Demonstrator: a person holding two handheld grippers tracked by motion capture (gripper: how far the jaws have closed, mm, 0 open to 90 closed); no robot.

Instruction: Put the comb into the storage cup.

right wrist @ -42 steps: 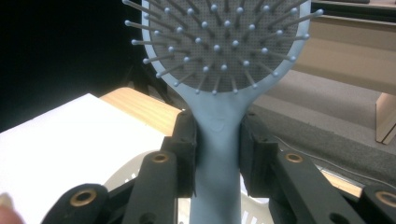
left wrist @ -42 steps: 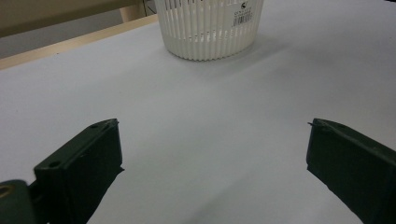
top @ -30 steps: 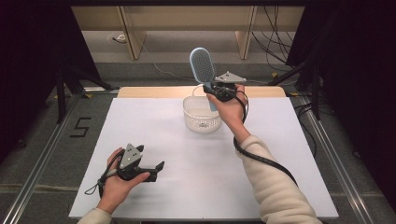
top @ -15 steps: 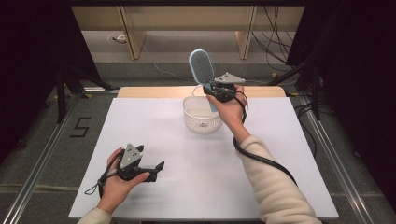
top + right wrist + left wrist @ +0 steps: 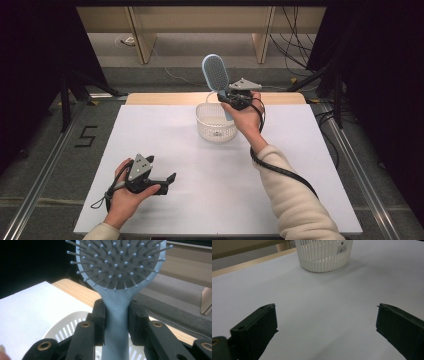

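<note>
White basket (image 5: 216,122) beneath held hairbrush (image 5: 215,72)

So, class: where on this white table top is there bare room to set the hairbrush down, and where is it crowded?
Bare: the white table top between the left gripper and the white slatted plastic basket, and left of the basket. Crowded: the far edge, where the right gripper holds the pale blue paddle hairbrush upright over the basket.
</note>
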